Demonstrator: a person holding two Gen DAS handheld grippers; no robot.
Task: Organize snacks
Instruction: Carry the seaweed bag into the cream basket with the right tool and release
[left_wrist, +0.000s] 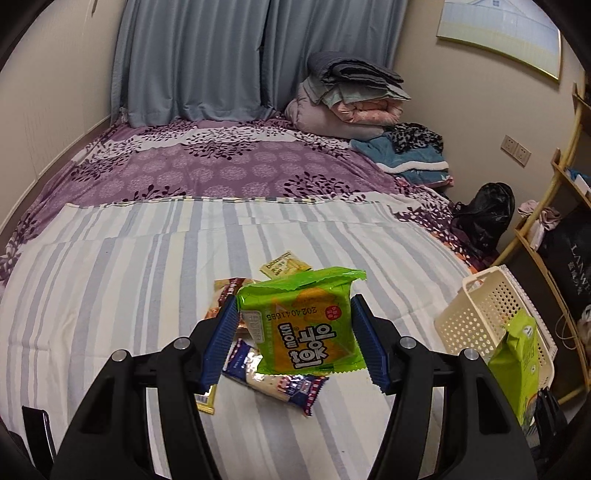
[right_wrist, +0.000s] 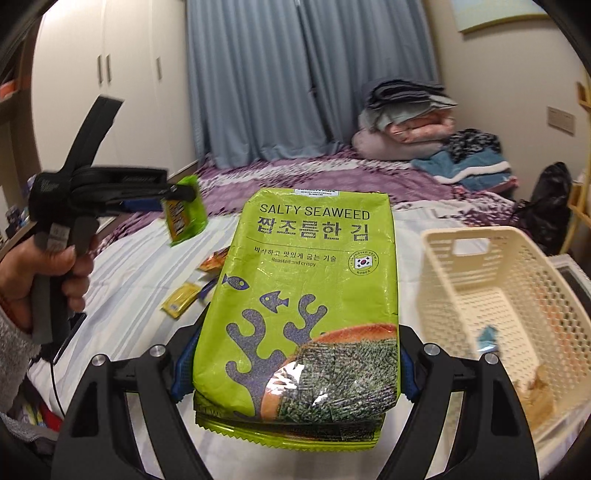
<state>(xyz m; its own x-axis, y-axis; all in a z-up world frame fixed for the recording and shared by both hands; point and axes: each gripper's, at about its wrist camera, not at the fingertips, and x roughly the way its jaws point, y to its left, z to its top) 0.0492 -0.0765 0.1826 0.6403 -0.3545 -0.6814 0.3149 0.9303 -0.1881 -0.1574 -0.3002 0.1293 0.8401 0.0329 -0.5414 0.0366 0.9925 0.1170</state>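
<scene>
My left gripper (left_wrist: 295, 332) is shut on a small green snack packet (left_wrist: 306, 325) and holds it above the bed; it also shows in the right wrist view (right_wrist: 184, 210). My right gripper (right_wrist: 295, 362) is shut on a large green salty seaweed bag (right_wrist: 306, 295), held upright left of the cream basket (right_wrist: 517, 266). The seaweed bag also shows in the left wrist view (left_wrist: 517, 365) in front of the basket (left_wrist: 476, 317). Loose snacks lie on the striped sheet: a blue-and-red packet (left_wrist: 280, 387), a yellow packet (left_wrist: 284, 264), a brown packet (left_wrist: 225, 295).
The basket holds a small blue item (right_wrist: 487, 336) and a tan item (right_wrist: 539, 387). Folded blankets (left_wrist: 351, 92) and clothes (left_wrist: 413, 155) lie at the bed's far corner. A black bag (left_wrist: 487, 214) and a wooden shelf (left_wrist: 554, 221) stand at the right.
</scene>
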